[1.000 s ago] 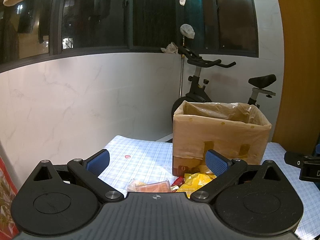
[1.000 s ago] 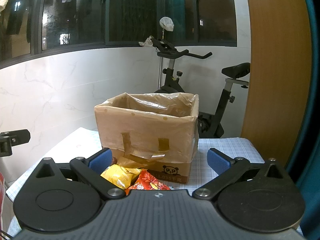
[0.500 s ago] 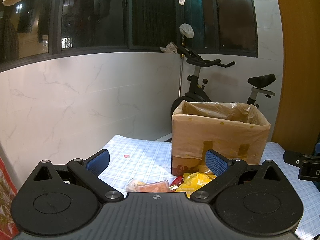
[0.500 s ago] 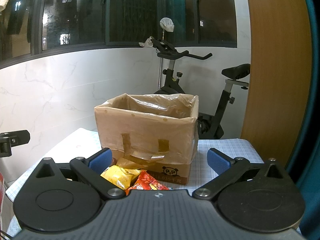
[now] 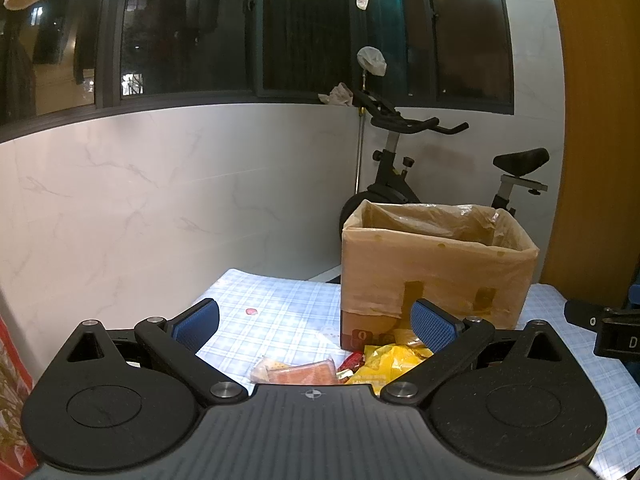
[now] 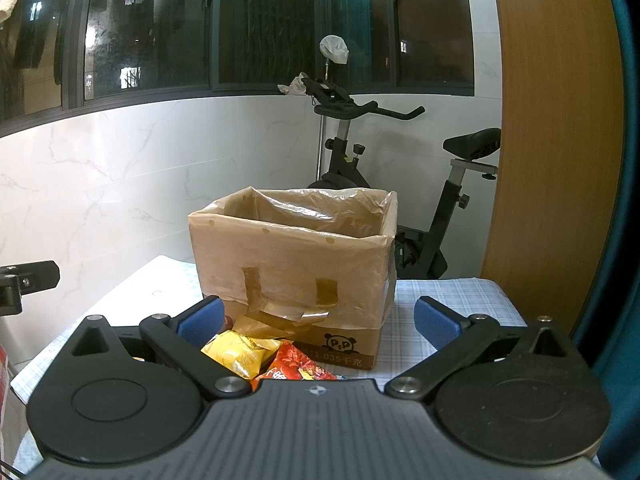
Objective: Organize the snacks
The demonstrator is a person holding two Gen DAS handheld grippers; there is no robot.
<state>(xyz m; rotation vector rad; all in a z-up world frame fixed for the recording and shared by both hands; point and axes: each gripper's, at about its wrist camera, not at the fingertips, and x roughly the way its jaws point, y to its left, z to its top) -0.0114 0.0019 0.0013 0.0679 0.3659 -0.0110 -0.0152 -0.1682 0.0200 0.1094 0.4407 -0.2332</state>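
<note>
Both sets of jaws spread wide, nothing between them. Left gripper (image 5: 316,322) and right gripper (image 6: 316,318) held level above the blue-checked worktop (image 5: 280,312), both facing the open brown cardboard box lined with clear plastic film (image 6: 296,268).

Snacks heaped at the foot of the box, just ahead of and below the jaws: crinkled yellow foil bag (image 6: 240,354) off the right gripper's left pad, red printed packet (image 6: 298,364) beside it, touching. Seen from the left gripper: flat orange packet in clear wrap (image 5: 298,372) low between the jaws, yellow bag (image 5: 386,362) toward the right pad.

Likely step: first pick, not yet begun. Best done by dipping one gripper onto the topmost packet, pinching a crimped edge rather than the puffed middle; foil probably slippery, contents crushable. Then lift clear over the box rim, avoiding a snag on the loose plastic liner. Box interior not visible from here.
</note>
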